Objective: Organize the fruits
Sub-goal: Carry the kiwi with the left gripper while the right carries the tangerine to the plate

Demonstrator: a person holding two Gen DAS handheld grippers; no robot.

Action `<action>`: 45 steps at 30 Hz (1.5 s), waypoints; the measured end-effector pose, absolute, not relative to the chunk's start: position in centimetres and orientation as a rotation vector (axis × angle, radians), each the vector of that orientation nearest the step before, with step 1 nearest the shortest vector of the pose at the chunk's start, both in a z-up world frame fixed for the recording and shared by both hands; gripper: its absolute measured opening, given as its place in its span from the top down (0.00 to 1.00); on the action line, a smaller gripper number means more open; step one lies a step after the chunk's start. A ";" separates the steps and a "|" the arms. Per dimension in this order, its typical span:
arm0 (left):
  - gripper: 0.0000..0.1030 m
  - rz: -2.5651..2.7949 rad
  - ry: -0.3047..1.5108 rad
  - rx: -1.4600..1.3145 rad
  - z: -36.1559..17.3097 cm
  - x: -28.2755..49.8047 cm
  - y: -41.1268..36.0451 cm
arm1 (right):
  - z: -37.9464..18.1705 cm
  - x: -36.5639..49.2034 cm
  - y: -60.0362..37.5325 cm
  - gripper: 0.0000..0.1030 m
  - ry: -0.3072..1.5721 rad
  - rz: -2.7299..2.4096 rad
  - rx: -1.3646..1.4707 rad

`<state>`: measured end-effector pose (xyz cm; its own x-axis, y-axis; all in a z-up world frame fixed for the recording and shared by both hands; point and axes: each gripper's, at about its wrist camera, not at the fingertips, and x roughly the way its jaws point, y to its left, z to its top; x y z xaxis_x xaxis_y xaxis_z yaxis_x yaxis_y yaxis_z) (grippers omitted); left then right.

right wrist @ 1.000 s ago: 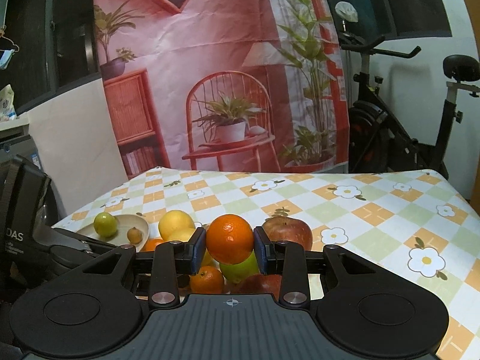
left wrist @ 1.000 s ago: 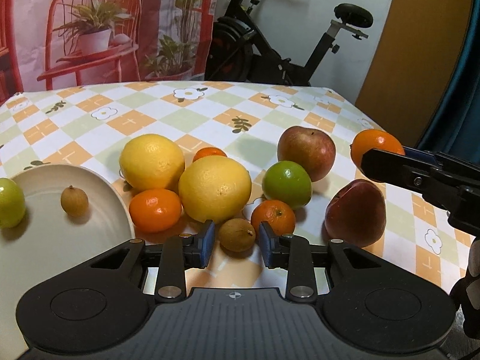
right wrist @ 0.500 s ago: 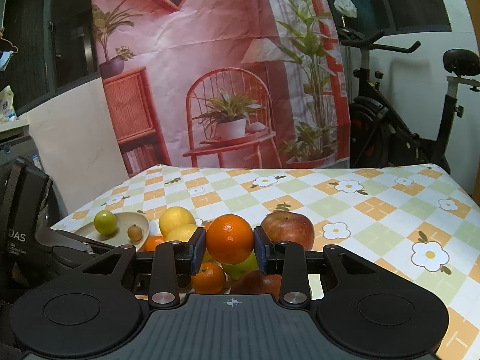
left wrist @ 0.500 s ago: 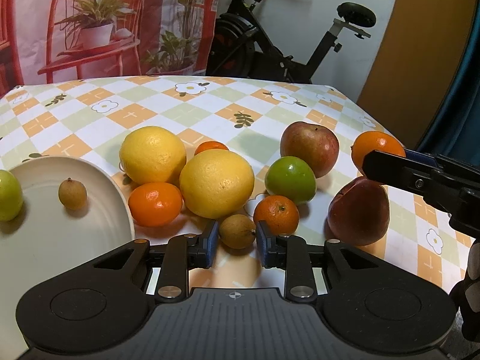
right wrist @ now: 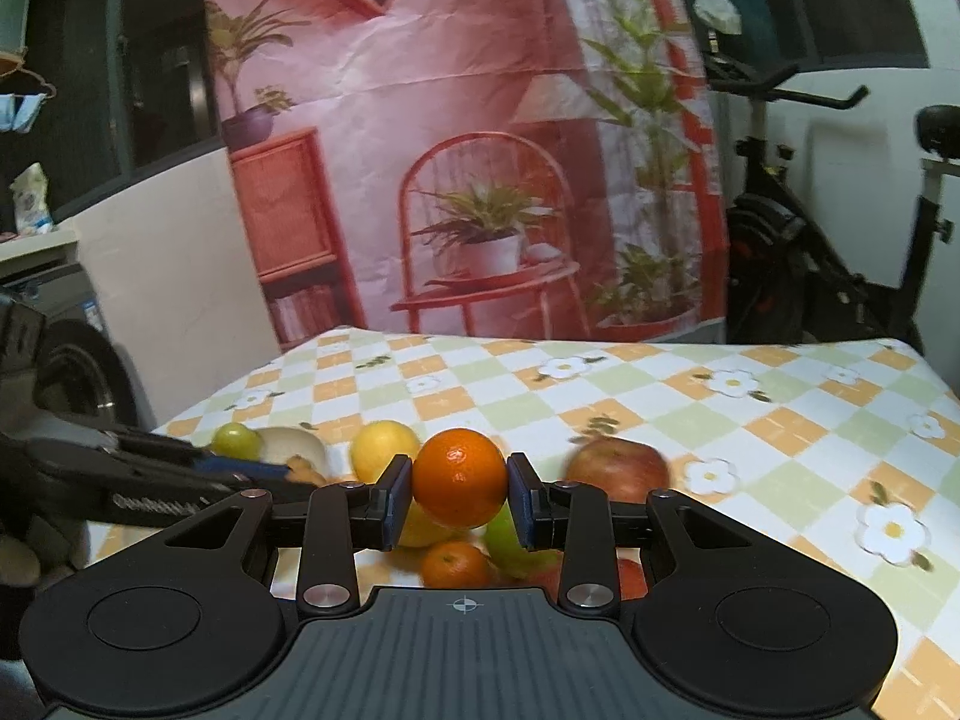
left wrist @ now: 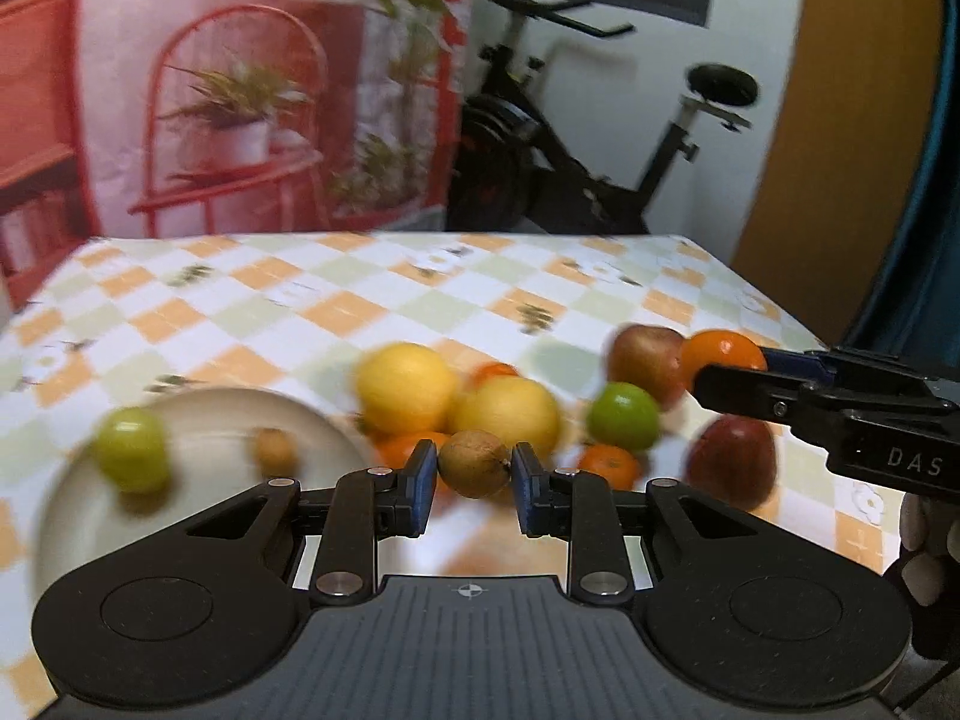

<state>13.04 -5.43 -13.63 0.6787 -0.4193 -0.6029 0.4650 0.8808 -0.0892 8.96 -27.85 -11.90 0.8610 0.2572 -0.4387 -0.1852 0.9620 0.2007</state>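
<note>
The left tool (left wrist: 474, 474) pinches a small brown longan (left wrist: 474, 463) between its blue pads, clear of the bench (left wrist: 336, 312). The pinch runs across the fruit's widest part, which should keep something so round from squirting out. A cream plate (left wrist: 198, 414) lies at about nine o'clock from it, already carrying a green fruit (left wrist: 129, 449) and a second longan (left wrist: 275, 449), so by my reading small fruits are being gathered there and this one is bound for the same place.

The right tool (right wrist: 461, 487) grips an orange (right wrist: 459, 477) at its middle, held above the heap. It looks parked there, probably waiting for the plate side to be free.

A second ago the longan sat on the cloth between spread pads, just in front of the large yellow citrus (left wrist: 510, 411). Since then the left jaws have closed onto it and lifted it; the view now blurs and the plate has slid further toward the centre. The right tool and its orange show almost no change. The red apple (left wrist: 729, 461), the lime (left wrist: 624, 417) and the mandarins remain in the heap.
</note>
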 end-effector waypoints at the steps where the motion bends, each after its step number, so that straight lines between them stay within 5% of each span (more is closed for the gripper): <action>1: 0.72 -0.476 0.655 0.071 -13.4 13.1 -4.5 | -11.8 9.4 -27.4 0.70 0.486 0.249 0.153; 24: 0.72 -0.204 0.714 0.044 -15.1 18.4 6.1 | -16.0 21.7 -10.8 0.70 0.809 0.523 -0.128; 45: 0.69 -0.209 0.707 0.029 -16.2 19.1 6.2 | -16.4 24.0 -10.6 0.68 0.761 0.495 -0.166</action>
